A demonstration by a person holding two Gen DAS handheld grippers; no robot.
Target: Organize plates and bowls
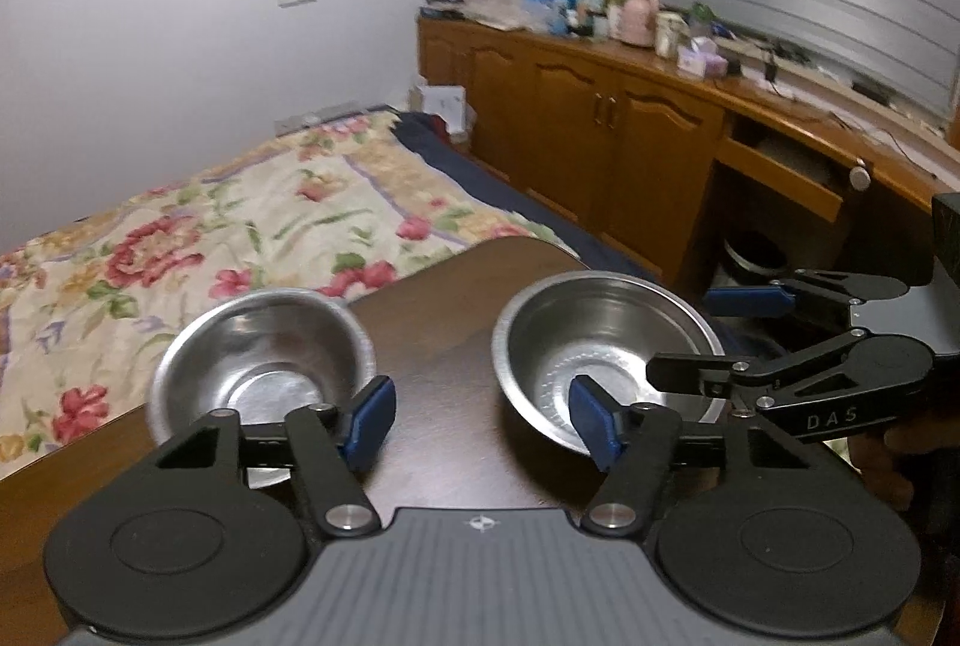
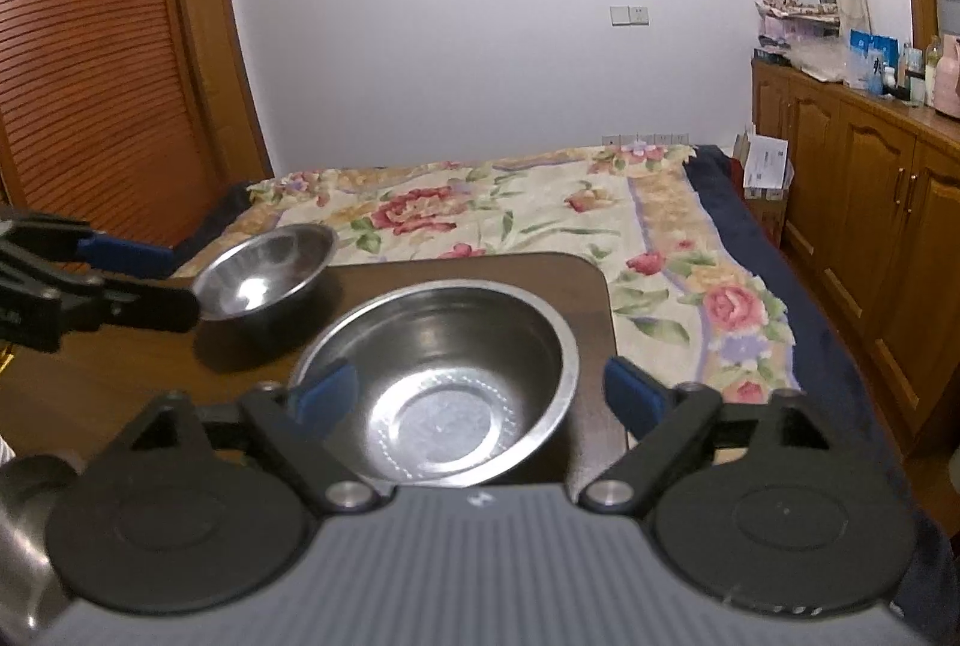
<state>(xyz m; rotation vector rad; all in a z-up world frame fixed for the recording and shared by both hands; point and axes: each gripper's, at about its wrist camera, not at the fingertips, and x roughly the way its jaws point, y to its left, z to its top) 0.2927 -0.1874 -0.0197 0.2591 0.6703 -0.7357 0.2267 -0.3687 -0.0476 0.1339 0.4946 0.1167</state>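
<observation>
Left tool point(image 1: 480, 421) standing spread, blue pads point(image 1: 372, 421) gripping nothing, hovering over bare dark wooden worktop point(image 1: 444, 334) between two bowls. Right tool point(image 2: 480, 397) also spread, straddling the larger shiny steel bowl point(image 2: 438, 388) without pressing its rim, probably lining up a grasp for stacking. Smaller round steel bowl point(image 1: 264, 358) sitting near the worktop's left edge, close to the left tool's left finger. Larger bowl resting near the rounded far corner. Beyond both edges, flowered bedspread point(image 2: 540, 208) lying lower; little room for sliding outward, clear space only between the bowls.
</observation>
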